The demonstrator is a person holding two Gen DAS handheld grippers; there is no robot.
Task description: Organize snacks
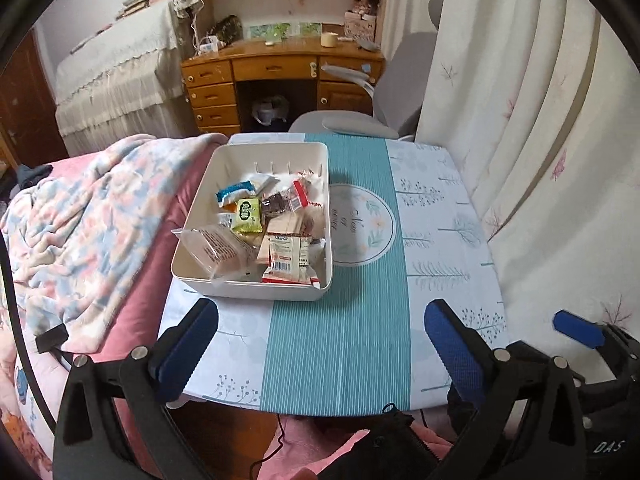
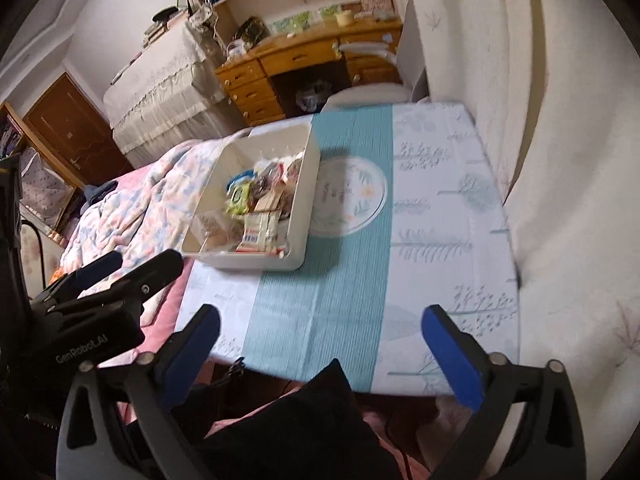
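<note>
A white plastic bin (image 1: 224, 286) stands on the left part of a small table (image 1: 440, 216) and holds several wrapped snacks, among them a green packet (image 1: 248, 215), a blue-and-white packet (image 1: 236, 191) and a red-and-white packet (image 1: 289, 258). A clear wrapper (image 1: 212, 246) leans over its left rim. The bin also shows in the right wrist view (image 2: 298, 200). My left gripper (image 1: 320, 344) is open and empty, just short of the table's near edge. My right gripper (image 2: 320, 344) is open and empty, to the right of the left one, also at the near edge.
The table wears a white and teal cloth with a round printed motif (image 1: 364, 226). A bed with a floral blanket (image 1: 80, 232) lies to the left. A curtain (image 1: 540, 100) hangs on the right. A grey chair (image 1: 360, 120) and a wooden desk (image 1: 276, 68) stand behind.
</note>
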